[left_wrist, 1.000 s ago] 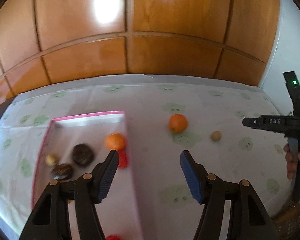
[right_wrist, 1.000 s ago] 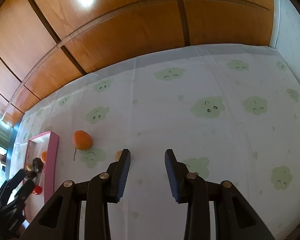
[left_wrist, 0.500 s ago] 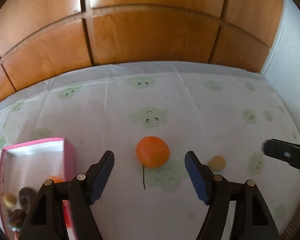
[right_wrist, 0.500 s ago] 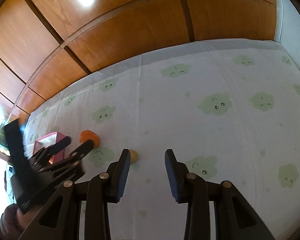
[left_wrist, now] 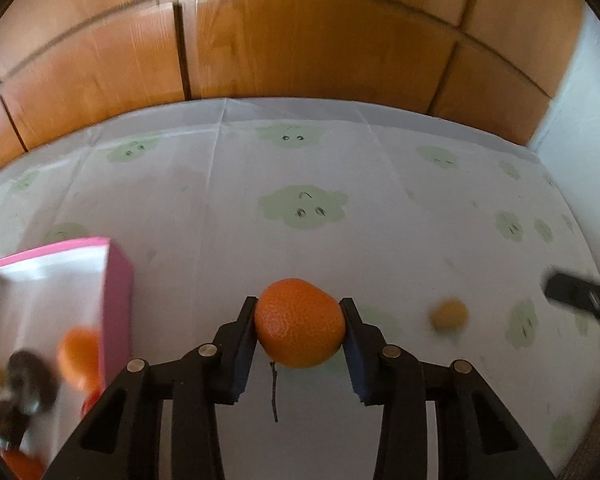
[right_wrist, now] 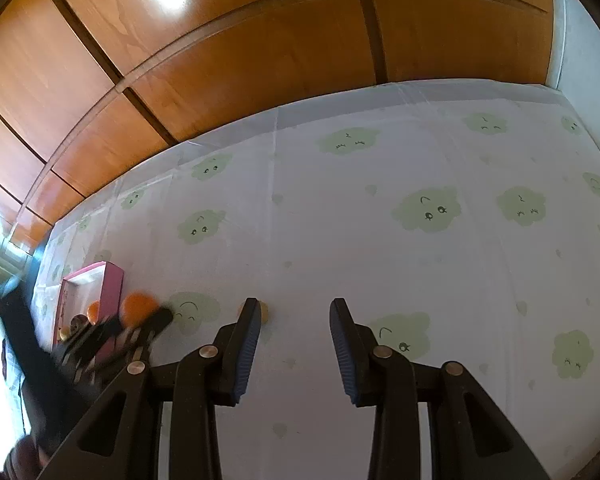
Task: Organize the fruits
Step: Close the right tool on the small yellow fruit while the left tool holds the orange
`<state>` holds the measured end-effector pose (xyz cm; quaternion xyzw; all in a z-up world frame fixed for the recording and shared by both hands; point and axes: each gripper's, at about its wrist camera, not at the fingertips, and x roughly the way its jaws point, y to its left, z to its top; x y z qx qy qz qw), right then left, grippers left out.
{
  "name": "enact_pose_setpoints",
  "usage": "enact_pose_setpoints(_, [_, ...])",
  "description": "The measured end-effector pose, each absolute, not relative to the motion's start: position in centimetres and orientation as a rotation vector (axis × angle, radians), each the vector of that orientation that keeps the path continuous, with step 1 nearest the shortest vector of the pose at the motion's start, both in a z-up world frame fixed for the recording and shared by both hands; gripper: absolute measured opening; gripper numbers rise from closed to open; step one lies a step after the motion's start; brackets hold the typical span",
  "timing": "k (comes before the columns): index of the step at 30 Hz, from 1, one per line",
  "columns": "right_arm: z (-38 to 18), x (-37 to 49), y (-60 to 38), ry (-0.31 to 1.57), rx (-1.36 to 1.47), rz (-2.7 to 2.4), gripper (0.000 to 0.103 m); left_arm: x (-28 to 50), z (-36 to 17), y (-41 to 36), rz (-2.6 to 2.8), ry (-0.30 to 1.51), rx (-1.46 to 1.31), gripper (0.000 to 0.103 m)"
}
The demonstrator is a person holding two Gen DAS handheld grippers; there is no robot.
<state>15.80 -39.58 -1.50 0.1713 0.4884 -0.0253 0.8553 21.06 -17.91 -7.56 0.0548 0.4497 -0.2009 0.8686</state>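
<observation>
My left gripper (left_wrist: 299, 312) is shut on an orange tangerine (left_wrist: 299, 323), both pads against its sides, just right of the pink tray (left_wrist: 118, 280). The tray holds another tangerine (left_wrist: 78, 358), dark round fruits (left_wrist: 32, 380) and red ones, blurred. A small yellow-brown fruit (left_wrist: 448, 316) lies on the cloth to the right. My right gripper (right_wrist: 293, 322) is open and empty; the small fruit (right_wrist: 263, 312) peeks out beside its left finger. In the right wrist view the left gripper (right_wrist: 140, 326) holds the tangerine (right_wrist: 138, 308) by the tray (right_wrist: 110, 284).
A white tablecloth (right_wrist: 380, 220) with green cloud faces covers the table. A wooden panelled wall (left_wrist: 300, 40) runs along the back edge. A white wall (left_wrist: 580, 120) stands on the right. A thin dark twig (left_wrist: 274, 392) lies on the cloth under the tangerine.
My left gripper swung right from over the tray to the loose tangerine and closed on it. My right gripper stayed open and drifted slightly toward the small fruit.
</observation>
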Motion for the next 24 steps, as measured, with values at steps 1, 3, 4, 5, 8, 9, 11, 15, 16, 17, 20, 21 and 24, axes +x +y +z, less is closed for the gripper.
enact_pose_setpoints(1, [-1.5, 15.8, -39.6, 1.027, 0.358, -0.055, 0.036, 19.7, -7.2, -17.8, -0.421, 0.920, 0.127, 0.040])
enact_pose_setpoints(3, [-1.6, 15.7, -39.6, 1.031, 0.355, -0.057, 0.036, 16.9, -6.7, -17.5, -0.429, 0.886, 0.141, 0.040])
enact_pose_setpoints(4, [-1.6, 15.7, -39.6, 1.032, 0.357, -0.056, 0.036, 15.7, -6.6, -17.3, -0.427, 0.872, 0.142, 0.040])
enact_pose_setpoints(5, [-1.7, 15.6, -39.6, 1.033, 0.360, -0.055, 0.036, 14.5, -6.5, -17.1, -0.424, 0.859, 0.139, 0.040])
enact_pose_setpoints(8, [-1.7, 15.6, -39.5, 1.034, 0.364, -0.052, 0.036, 11.0, -7.3, -16.5, -0.417, 0.843, 0.144, 0.040])
enact_pose_setpoints(9, [-1.7, 15.6, -39.4, 1.034, 0.363, -0.050, 0.036, 10.1, -7.9, -16.3, -0.408, 0.841, 0.151, 0.040])
enact_pose_setpoints(11, [-1.8, 15.6, -39.2, 1.034, 0.357, -0.043, 0.036, 9.3, -9.1, -16.0, -0.399, 0.862, 0.156, 0.040])
enact_pose_setpoints(15, [-2.2, 15.6, -38.9, 1.043, 0.371, -0.014, 0.036, 8.0, -10.0, -15.8, -0.405, 0.793, 0.179, 0.040])
enact_pose_setpoints(16, [-2.4, 15.7, -38.7, 1.049, 0.375, -0.006, 0.036, 7.9, -10.1, -15.8, -0.405, 0.786, 0.183, 0.041])
enact_pose_setpoints(17, [-2.5, 15.7, -38.6, 1.052, 0.372, -0.001, 0.036, 7.8, -10.2, -15.9, -0.406, 0.775, 0.188, 0.041])
enact_pose_setpoints(20, [-3.0, 15.9, -38.2, 1.069, 0.362, 0.014, 0.036, 7.5, -10.4, -15.9, -0.410, 0.749, 0.199, 0.041])
enact_pose_setpoints(21, [-3.2, 15.9, -38.0, 1.078, 0.365, 0.023, 0.036, 7.6, -10.4, -15.9, -0.411, 0.747, 0.197, 0.041])
enact_pose_setpoints(24, [-3.7, 16.1, -37.0, 1.096, 0.328, 0.028, 0.036, 7.7, -10.6, -15.7, -0.422, 0.738, 0.177, 0.041])
